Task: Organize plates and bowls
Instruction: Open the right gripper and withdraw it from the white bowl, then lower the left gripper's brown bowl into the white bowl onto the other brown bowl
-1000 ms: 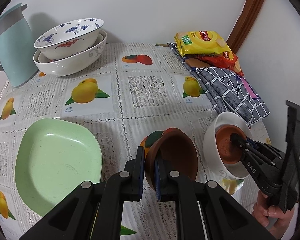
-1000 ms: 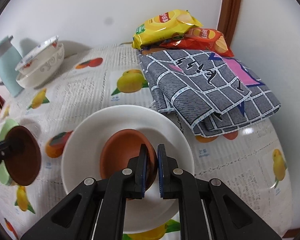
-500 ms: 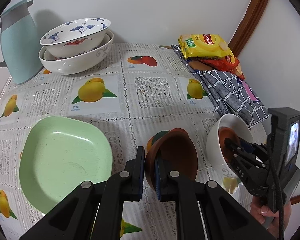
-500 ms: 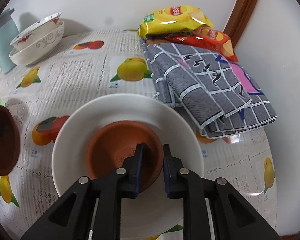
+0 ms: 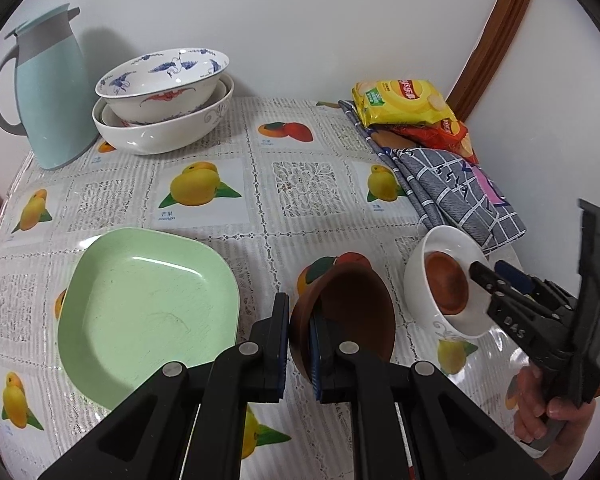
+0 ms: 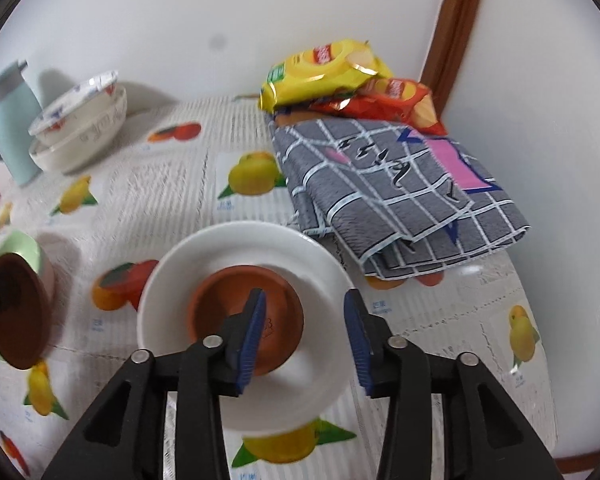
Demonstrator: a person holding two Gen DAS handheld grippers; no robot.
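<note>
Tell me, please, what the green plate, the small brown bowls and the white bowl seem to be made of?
Green plate: probably melamine or plastic, matte with fine scratches. Brown bowls, one in the left tongs, one nested in the white bowl: likely unglazed terracotta or wood, with a dull, even surface. White bowl: seemingly glazed ceramic, smooth and glossy.

We see plate (image 5: pixel 148 312) left of held bowl (image 5: pixel 352 312); small bowl (image 6: pixel 246 314) inside wide bowl (image 6: pixel 244 320); cloth (image 6: pixel 396 196) behind, stacked bowls (image 5: pixel 162 100) far left.

The right gripper (image 6: pixel 304 334) is opening wide, releasing the small terracotta bowl (image 6: pixel 220 306) inside the white bowl (image 6: pixel 320 256).
</note>
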